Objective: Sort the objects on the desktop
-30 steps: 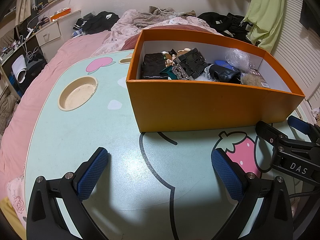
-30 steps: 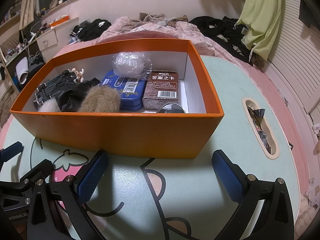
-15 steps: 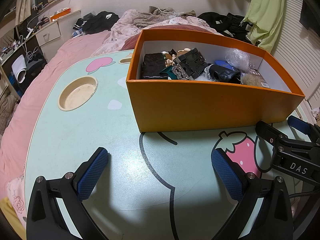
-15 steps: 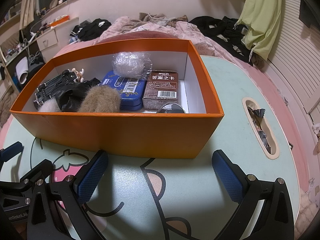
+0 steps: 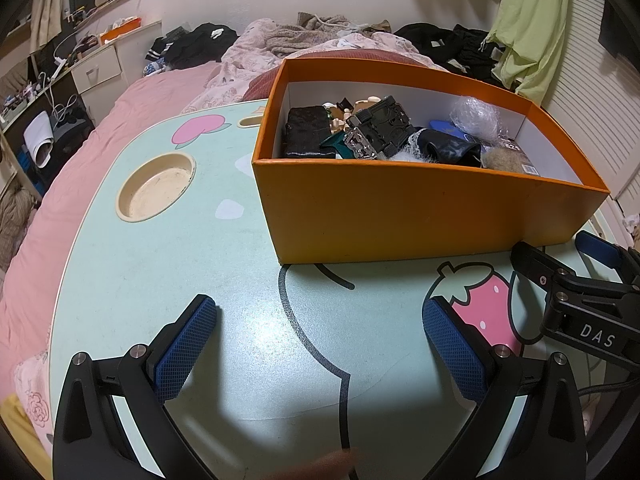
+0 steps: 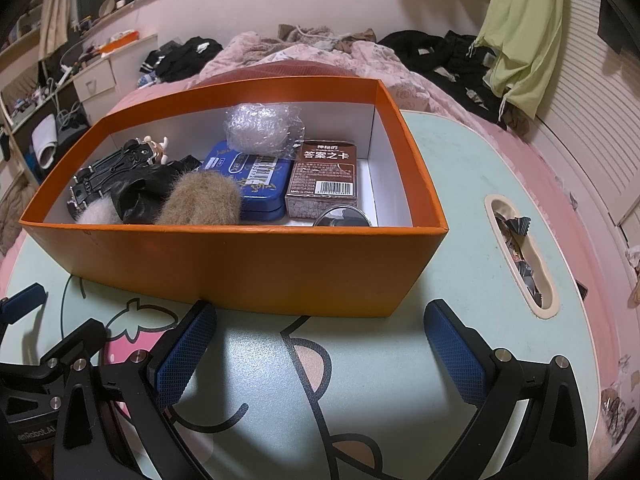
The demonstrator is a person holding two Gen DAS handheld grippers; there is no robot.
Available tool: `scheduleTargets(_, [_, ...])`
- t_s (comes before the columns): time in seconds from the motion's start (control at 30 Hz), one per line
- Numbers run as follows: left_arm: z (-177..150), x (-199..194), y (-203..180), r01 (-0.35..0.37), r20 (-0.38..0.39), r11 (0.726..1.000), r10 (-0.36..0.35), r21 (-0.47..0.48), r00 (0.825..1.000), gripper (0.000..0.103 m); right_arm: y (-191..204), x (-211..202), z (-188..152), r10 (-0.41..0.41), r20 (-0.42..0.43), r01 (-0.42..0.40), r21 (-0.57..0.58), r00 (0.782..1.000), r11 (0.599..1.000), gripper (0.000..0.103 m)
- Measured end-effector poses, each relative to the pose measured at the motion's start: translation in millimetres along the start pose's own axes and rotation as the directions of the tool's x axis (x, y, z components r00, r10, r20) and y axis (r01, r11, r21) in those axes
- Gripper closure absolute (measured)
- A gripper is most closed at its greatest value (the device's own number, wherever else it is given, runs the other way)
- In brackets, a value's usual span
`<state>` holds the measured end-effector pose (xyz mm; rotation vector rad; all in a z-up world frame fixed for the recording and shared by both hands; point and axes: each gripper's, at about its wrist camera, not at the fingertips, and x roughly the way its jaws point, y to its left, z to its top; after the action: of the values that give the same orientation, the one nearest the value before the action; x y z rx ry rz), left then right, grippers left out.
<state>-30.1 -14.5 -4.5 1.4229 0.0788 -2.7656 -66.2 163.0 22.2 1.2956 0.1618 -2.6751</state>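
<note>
So we've got one orange box (image 6: 240,264) sitting on the mint-green cartoon table (image 5: 168,264), and everything loose is already inside it. Counting from the right wrist view: one blue tin (image 6: 256,178), one brown card box (image 6: 326,180) with a barcode, one wad of bubble wrap (image 6: 262,128) resting on the tin's far end, one tan fur ball (image 6: 202,200), one whitish fur ball (image 6: 94,214), one black glossy item (image 6: 136,194) between the two fur balls, one black strappy buckle thing (image 6: 108,170) at the left end, and one small round mirror-like disc (image 6: 342,218) just in front of the card box. The left wrist view adds one dark flat pouch (image 5: 308,134) in the box's near-left corner. There are also some tiny beige figurine bits at the back, too small for us to count.

Our left gripper (image 5: 320,340) is spread wide with nothing between its two blue pads, hovering over the bare table in front of the box. Our right gripper (image 6: 320,340) is the same: wide apart, holding nothing, just short of the box's front wall.

The table has one round cup recess (image 5: 156,188) and one long slot (image 6: 520,256) with crumpled wrappers in it.
</note>
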Motion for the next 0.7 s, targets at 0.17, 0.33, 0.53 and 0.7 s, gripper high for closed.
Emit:
scheduleTargets(0.17, [-0.7,-0.4,-0.7,-0.001,0.002,1.000,0.001,0.002,1.000,0.000,-0.2,-0.1,0.4,0.001,0.000,-0.001,0.001,1.000,1.000,0.000])
scheduleTargets(0.33, [-2.7,-1.0,-1.7,0.002,0.006,1.000,-0.002,0.001,1.000,0.000,-0.6,-0.3,0.6,-0.002,0.000,0.002,-0.002,1.000,1.000,0.000])
scheduleTargets(0.53, [-4.4,-2.7,-2.3,0.004,0.014,1.000,-0.004,0.007,1.000,0.000,-4.5,1.2,-5.8,-0.004,-0.001,0.004,0.001,1.000,1.000,0.000])
scheduleTargets(0.7, [-6.1,-4.1,-2.0,0.007,0.018,1.000,-0.007,0.006,1.000,0.000,-4.7,0.3,-8.9,-0.005,0.000,0.005,0.000,1.000,1.000,0.000])
